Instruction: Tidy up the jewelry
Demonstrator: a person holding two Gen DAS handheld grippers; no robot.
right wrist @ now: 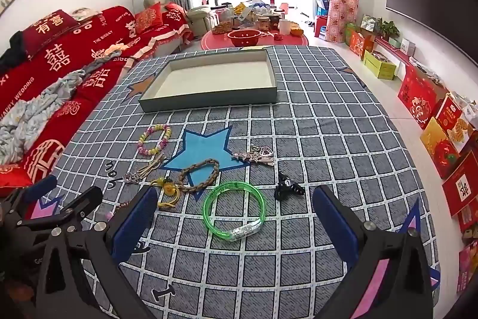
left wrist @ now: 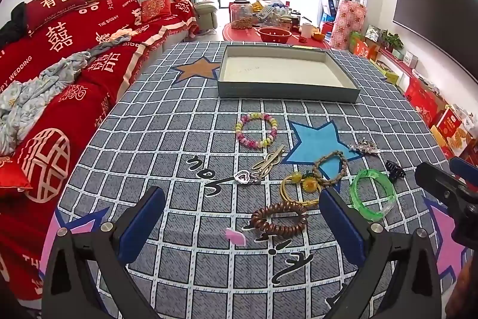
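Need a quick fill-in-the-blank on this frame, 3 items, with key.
1. The tray holds ____ pieces of jewelry.
2. Both the left tongs and the right tongs are ____.
3. The braided band lies partly on a ____ star.

Missing words: no; open; blue

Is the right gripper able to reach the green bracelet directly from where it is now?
Probably yes. The right gripper is open, and the green bracelet lies flat on the tablecloth between its fingers. Nothing lies over it; the black hair clip sits apart.
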